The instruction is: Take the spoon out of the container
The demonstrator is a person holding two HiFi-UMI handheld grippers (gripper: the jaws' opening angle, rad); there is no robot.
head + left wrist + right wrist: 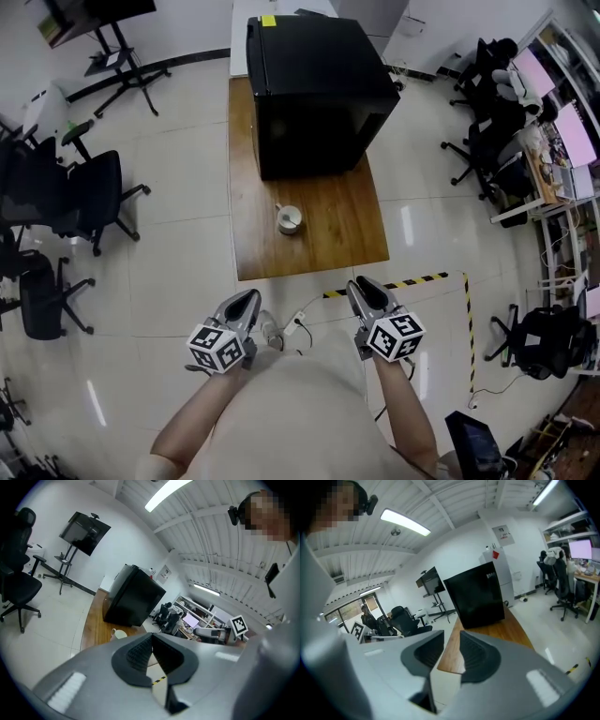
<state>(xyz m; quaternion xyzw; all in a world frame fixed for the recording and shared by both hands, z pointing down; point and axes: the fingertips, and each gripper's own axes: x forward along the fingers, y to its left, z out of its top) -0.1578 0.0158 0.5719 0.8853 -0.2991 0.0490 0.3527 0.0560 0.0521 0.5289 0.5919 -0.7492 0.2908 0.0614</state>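
Note:
A small white container [289, 219], cup-like, stands on the wooden table [333, 239] in front of a big black box [314, 89]. A thin spoon handle seems to stick out of it, too small to make out well. In the left gripper view the container [118, 633] shows just beyond the jaws. Both grippers are held close to the person's body, well short of the table's near edge. My left gripper [253, 294] [152, 635] has its tips together and holds nothing. My right gripper [359, 283] [452, 634] shows a narrow gap between its pads and is empty.
Black office chairs [84, 197] stand on the tiled floor to the left. Yellow-black tape [412, 281] marks the floor by the table's near right corner. A white cable and plug [298, 323] lie on the floor between the grippers. Desks with chairs crowd the right side [525, 159].

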